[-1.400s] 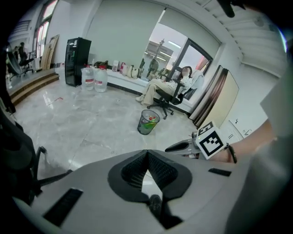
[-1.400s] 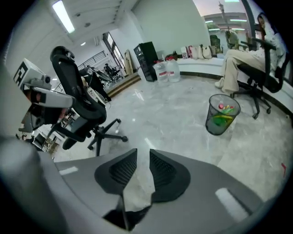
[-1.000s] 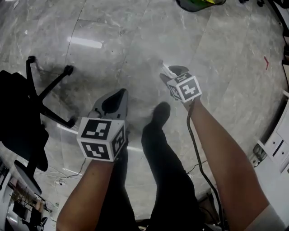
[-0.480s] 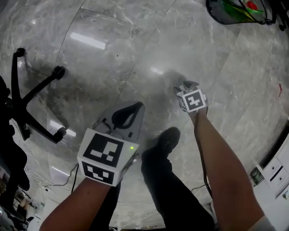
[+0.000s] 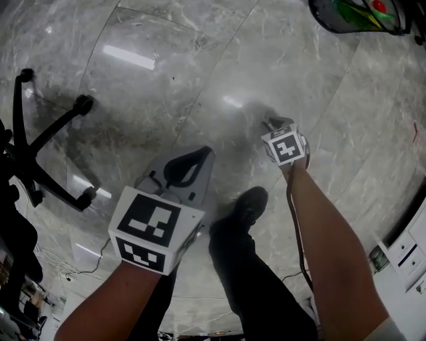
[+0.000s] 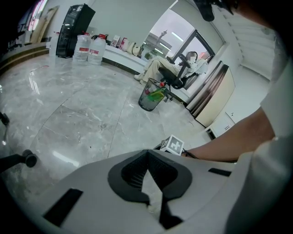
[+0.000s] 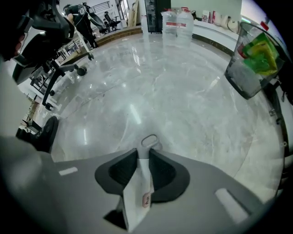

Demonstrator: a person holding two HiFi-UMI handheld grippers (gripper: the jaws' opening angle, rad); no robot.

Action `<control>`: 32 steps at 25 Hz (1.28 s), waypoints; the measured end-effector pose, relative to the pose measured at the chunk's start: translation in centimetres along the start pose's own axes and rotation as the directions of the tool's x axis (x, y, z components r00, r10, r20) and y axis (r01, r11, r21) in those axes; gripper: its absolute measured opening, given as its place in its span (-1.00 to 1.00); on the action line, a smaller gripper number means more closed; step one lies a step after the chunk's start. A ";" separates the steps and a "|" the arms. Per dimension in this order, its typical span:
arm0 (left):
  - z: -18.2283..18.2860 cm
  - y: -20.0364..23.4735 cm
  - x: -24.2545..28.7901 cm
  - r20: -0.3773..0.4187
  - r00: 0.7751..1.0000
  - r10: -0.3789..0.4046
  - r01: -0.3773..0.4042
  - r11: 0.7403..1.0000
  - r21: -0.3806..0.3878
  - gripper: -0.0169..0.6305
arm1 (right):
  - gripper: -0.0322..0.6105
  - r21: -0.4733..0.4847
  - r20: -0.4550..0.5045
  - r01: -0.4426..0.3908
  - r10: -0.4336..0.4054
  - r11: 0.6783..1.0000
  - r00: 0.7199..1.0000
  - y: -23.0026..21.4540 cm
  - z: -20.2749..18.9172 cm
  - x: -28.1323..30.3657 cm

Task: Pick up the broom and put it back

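Grey marble floor (image 5: pixel 200 66) spreads under us, with a black chair base (image 5: pixel 46 146) far left of the bin (image 5: pixel 353 13). Nearer the bin, our left claw (image 6: pixel 146 153) has its tips together on nothing. Closer again, our right claw (image 7: pixel 143 153) is closing with the broom (image 7: pixel 139 183) between its pads, which sit against the pale handle. The broom's long axis runs along the jaws, steeply downward, and its hanging loop (image 7: pixel 149 140) pokes past the tips toward the floor. At the far right, the dark bin itself holds green and yellow rubbish (image 7: pixel 258 50).
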State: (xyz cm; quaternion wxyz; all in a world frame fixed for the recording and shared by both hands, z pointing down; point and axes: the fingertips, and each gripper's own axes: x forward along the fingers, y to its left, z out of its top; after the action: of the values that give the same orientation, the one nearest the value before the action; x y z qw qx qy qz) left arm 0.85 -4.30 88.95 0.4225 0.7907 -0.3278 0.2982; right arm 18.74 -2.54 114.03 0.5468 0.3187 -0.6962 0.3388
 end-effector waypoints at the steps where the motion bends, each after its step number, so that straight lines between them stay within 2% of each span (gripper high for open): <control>1: 0.4 0.0 -0.5 0.004 1.000 0.005 -0.005 1.000 -0.002 -0.93 | -0.64 -0.004 0.018 -0.009 0.009 1.000 1.000 0.6 0.8 -0.9; 5: 3.8 -1.6 -4.0 0.058 0.998 0.016 -0.013 0.998 -0.058 -0.93 | -0.64 -0.045 0.097 -0.043 0.048 0.998 0.994 3.2 4.8 -7.7; 10: 9.4 -5.4 -12.0 0.117 0.993 0.027 -0.017 0.996 -0.082 -0.93 | -0.64 -0.094 0.177 -0.102 0.117 0.990 0.977 6.8 10.0 -21.1; 14: 14.1 -8.6 -19.3 0.156 0.987 0.038 -0.034 0.999 -0.029 -0.93 | -0.64 -0.152 0.288 -0.105 0.145 0.983 0.947 9.0 15.6 -33.4; 17: 16.6 -11.7 -25.3 0.162 0.986 0.040 -0.040 0.999 -0.004 -0.93 | -0.64 -0.199 0.356 -0.109 0.175 0.974 0.918 11.9 18.0 -42.6; 21: 18.4 -16.2 -33.2 0.165 0.985 0.041 -0.049 0.998 0.044 -0.93 | -0.64 -0.265 0.426 -0.107 0.216 0.958 0.878 15.9 19.7 -53.9; 25: 19.3 -19.8 -40.7 0.179 0.981 0.068 -0.074 0.997 0.028 -0.93 | -0.64 -0.342 0.479 -0.118 0.281 0.932 0.832 20.1 20.1 -63.4; 29: 21.0 -23.2 -47.4 0.259 0.958 0.125 -0.125 0.992 -0.013 -0.93 | -0.64 -0.442 0.519 -0.122 0.364 0.889 0.774 22.7 20.6 -71.5; 32: 20.4 -26.3 -53.1 0.294 0.940 0.176 -0.168 0.984 -0.052 -0.92 | -0.64 -0.489 0.518 -0.128 0.405 0.863 0.754 25.7 19.3 -77.2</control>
State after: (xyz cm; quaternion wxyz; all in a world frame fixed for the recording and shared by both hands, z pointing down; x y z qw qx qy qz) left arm -7.22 3.51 27.30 0.3511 0.7892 -0.4593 0.2073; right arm 2.67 1.85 32.13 0.2955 0.1780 -0.9287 0.1359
